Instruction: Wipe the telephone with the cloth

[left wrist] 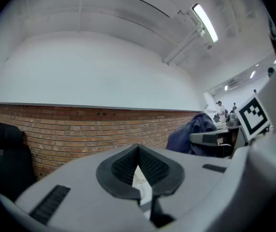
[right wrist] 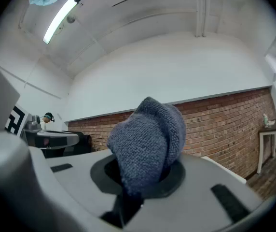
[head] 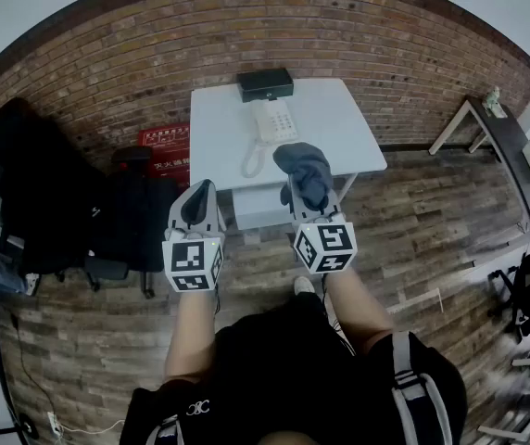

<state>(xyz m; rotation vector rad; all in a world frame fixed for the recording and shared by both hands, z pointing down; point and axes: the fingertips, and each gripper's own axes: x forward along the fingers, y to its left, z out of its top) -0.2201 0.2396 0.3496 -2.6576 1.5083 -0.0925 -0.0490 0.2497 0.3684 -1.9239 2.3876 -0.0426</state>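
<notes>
A white telephone [head: 273,120] with a coiled cord lies on the small white table [head: 339,128], ahead of both grippers. A bunched blue-grey knitted cloth [head: 304,171] sticks up out of my right gripper [head: 306,191], which is shut on it near the table's front edge. In the right gripper view the cloth [right wrist: 147,140] fills the jaws of the right gripper [right wrist: 143,172]. My left gripper [head: 199,189] hangs left of the table's front corner, off the table. In its own view the left gripper [left wrist: 138,150] is shut with nothing in it, and the cloth [left wrist: 192,132] shows to the right.
A black box [head: 265,84] sits at the table's far edge against the brick wall [head: 107,72]. Black chairs and bags [head: 61,193] crowd the left, with a red box [head: 165,151] by the table. A white desk [head: 501,123] stands at the right. The floor is wood.
</notes>
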